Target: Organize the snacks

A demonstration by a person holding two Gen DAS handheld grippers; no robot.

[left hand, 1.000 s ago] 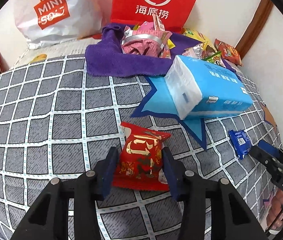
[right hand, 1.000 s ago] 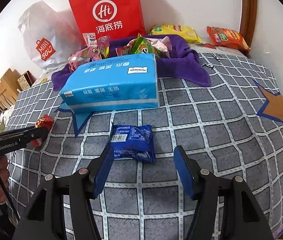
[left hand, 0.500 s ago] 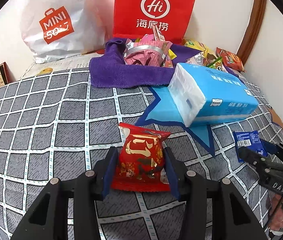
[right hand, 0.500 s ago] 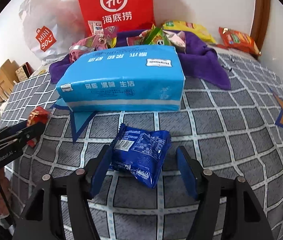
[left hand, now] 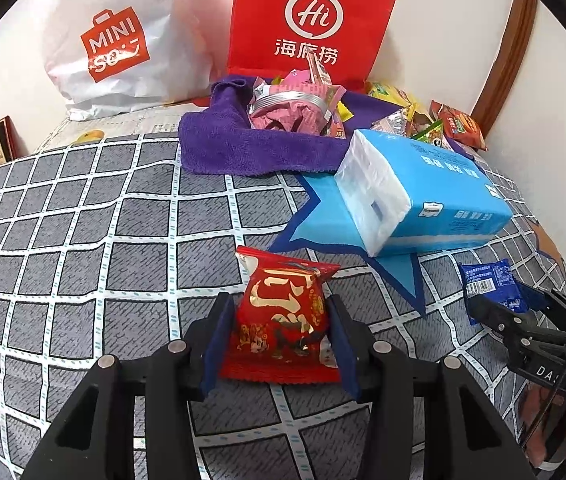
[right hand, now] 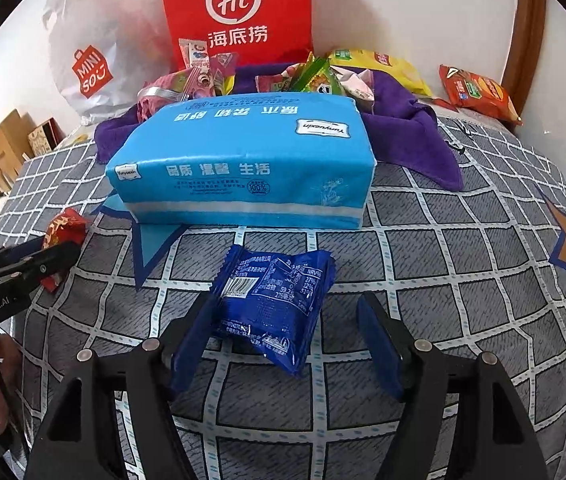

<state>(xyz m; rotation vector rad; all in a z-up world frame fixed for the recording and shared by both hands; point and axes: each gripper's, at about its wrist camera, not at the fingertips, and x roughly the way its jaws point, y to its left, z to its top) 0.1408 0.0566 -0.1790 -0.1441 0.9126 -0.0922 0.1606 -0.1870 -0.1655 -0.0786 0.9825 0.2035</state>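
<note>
My left gripper point(left hand: 281, 340) is shut on a red snack packet point(left hand: 283, 320) with gold writing, its fingers pressing both sides, on the grey checked bedcover point(left hand: 83, 240). My right gripper point(right hand: 283, 344) is open around a blue snack packet point(right hand: 271, 300); the left finger touches it and the right finger stands apart. The blue packet point(left hand: 491, 288) and the right gripper also show at the right of the left wrist view. The red packet point(right hand: 63, 228) shows at the left of the right wrist view.
A big blue tissue pack point(right hand: 243, 164) lies just behind both packets. Behind it a purple towel point(left hand: 243, 144) holds several snack bags. A red Hi bag point(left hand: 311, 20) and a white Miniso bag point(left hand: 119, 40) stand against the wall. An orange snack bag point(right hand: 479, 92) lies far right.
The left fingers have closed in on the red packet. The right gripper has moved forward so the blue packet lies between its fingers.
</note>
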